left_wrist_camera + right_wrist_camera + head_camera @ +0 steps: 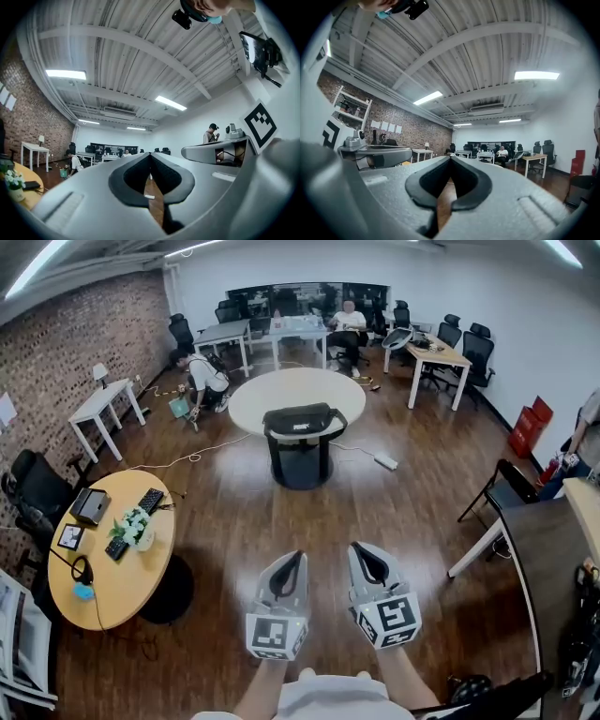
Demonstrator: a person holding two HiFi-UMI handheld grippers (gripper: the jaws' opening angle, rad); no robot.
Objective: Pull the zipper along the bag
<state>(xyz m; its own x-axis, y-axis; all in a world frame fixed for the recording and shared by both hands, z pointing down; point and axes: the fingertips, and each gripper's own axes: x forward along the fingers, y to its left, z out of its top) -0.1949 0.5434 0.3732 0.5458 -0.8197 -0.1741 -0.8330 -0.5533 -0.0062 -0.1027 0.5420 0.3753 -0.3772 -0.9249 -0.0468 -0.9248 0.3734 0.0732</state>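
"Far across the wooden floor point(234, 512), was that where the bag point(302, 420) stood?"

"Yes. It was black, and it sat on the near edge of the round white table point(272, 390), with a pale label on its front. I could not make out its zipper from where I stood."

"And your grippers?"

"Both were well apart from it. I held them low in front of me, side by side, pointing toward that table. My left gripper point(298, 555) was clenched, its jaws pressed tip to tip with nothing between them. My right gripper point(357, 547) was the same, closed up and empty."

"Did the two touch each other?"

"No. A narrow strip of floor showed between them."

"What else was around you?"

"A round wooden table point(112, 587) stood to my left, with a keyboard point(150, 500), a small potted plant point(134, 526) and a tablet point(91, 505) on it. Further back, one person point(203, 379) crouched on the floor left of the white table, and another person point(349, 322) sat by the desks at the far wall."
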